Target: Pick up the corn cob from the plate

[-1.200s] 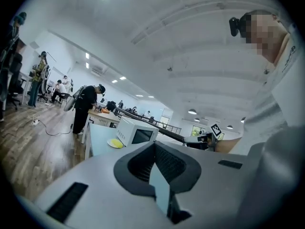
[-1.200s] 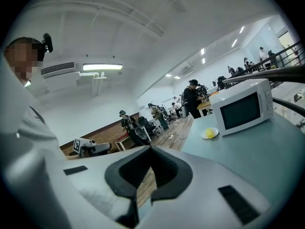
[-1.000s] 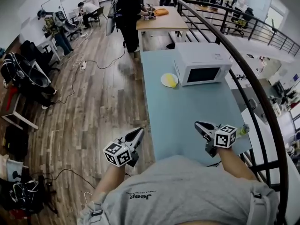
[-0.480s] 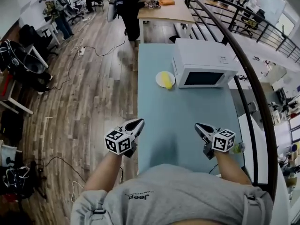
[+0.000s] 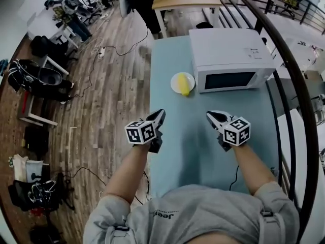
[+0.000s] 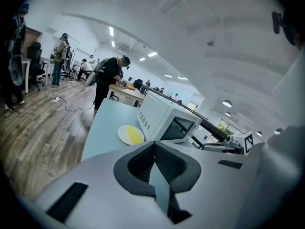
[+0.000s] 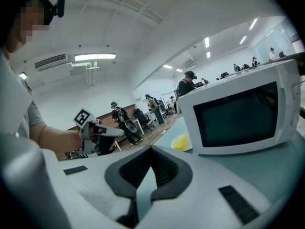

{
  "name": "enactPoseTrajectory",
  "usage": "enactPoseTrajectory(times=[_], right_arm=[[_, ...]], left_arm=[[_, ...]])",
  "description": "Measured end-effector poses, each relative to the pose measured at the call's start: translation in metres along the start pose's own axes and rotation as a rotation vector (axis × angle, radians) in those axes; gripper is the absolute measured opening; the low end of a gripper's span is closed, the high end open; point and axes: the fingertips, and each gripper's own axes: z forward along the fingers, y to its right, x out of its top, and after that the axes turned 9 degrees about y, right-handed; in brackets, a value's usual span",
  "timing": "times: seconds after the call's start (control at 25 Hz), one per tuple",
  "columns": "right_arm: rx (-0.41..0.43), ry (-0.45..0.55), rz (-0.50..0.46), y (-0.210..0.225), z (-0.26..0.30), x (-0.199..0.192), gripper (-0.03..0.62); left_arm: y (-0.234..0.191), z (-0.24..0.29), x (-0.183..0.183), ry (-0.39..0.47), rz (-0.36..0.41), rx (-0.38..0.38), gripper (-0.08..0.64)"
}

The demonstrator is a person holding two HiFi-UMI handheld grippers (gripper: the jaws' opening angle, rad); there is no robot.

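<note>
The yellow corn cob [image 5: 184, 85] lay on a round pale plate [image 5: 174, 82] at upper centre, beside a boxy white microwave [image 5: 228, 55]. Lower, the left gripper [image 5: 159, 114] and right gripper [image 5: 209, 116] hung over the matte teal table [image 5: 195, 144], ribbed jaws pressed together, empty

Corn cob [image 5: 184, 84] on plate [image 5: 174, 82] (left of microwave [image 5: 228, 52]).
</note>
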Motion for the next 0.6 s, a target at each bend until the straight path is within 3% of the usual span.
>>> enactPoseTrajectory(times=[0.2, 0.52, 0.6], right_arm=[[-0.016, 0.009, -0.035, 0.027, 0.021, -0.001, 0.015], [-0.054, 0.002, -0.011, 0.065, 0.045, -0.025, 0.015], [-0.058, -0.004, -0.005, 0.072, 0.048, -0.032, 0.015]], left_arm=[[-0.03, 0.077, 0.0, -0.062, -0.031, 0.059, 0.014], [-0.068, 0.17, -0.004, -0.153, 0.005, 0.134, 0.02], [-0.075, 0.191, -0.008, -0.172, -0.012, 0.147, 0.053]])
